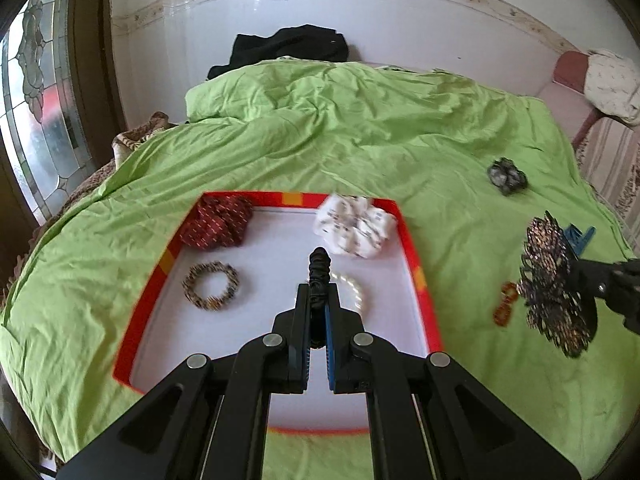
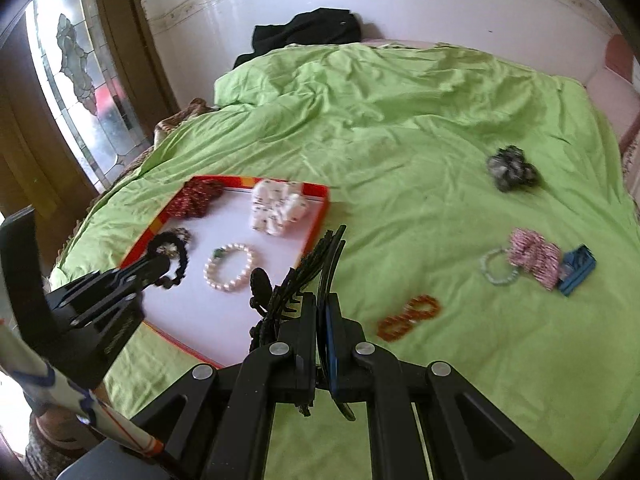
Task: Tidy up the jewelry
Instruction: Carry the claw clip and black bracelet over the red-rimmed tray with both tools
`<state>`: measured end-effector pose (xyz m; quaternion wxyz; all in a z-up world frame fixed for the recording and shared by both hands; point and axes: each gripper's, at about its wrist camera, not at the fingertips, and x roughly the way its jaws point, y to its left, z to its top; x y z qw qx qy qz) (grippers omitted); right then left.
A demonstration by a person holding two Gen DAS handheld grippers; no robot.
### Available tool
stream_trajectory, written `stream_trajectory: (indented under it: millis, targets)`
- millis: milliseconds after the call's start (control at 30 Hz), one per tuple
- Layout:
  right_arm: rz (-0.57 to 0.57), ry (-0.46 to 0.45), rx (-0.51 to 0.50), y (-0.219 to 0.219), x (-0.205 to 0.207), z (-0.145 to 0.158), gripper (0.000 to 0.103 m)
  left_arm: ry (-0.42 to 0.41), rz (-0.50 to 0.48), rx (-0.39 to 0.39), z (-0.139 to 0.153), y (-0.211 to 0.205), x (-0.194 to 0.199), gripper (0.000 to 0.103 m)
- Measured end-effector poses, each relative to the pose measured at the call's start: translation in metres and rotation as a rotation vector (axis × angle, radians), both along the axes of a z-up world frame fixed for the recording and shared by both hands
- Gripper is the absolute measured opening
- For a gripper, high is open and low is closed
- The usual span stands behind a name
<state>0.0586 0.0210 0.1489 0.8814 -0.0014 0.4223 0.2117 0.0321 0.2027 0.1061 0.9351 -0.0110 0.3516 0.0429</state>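
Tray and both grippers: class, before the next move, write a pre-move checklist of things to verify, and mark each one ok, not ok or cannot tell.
1. Left gripper shut on the black hair tie: ok.
2. Right gripper shut on the black hair clip: ok.
3. Left gripper over the tray: ok.
4. Right gripper over the tray: not ok, it is at the tray's near right corner, partly over the sheet.
5. Bare floor left in the tray for both pieces: ok, between the pearl bracelet and the white scrunchie.
6. Clip's teeth clear of the sheet: cannot tell.
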Motion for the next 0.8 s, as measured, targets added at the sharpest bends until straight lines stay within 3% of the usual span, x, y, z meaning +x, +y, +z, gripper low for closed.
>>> stream_trajectory:
  millis: [333,633,800]
  targets:
    - [0.079,0.009,0.002,0.057,0.02,-0.003,0.005,0.02,0.069,-0.044,-0.014,0.046,0.019,0.005]
    - [0.111,0.053,0.05,0.09,0.042,-0.019,0.005,0.025,0.144,-0.155,-0.016,0.098,0.013,0.005]
    - [0.136,0.064,0.069,0.114,0.061,-0.02,0.005,0.024,0.126,-0.232,-0.016,0.112,0.005,0.005]
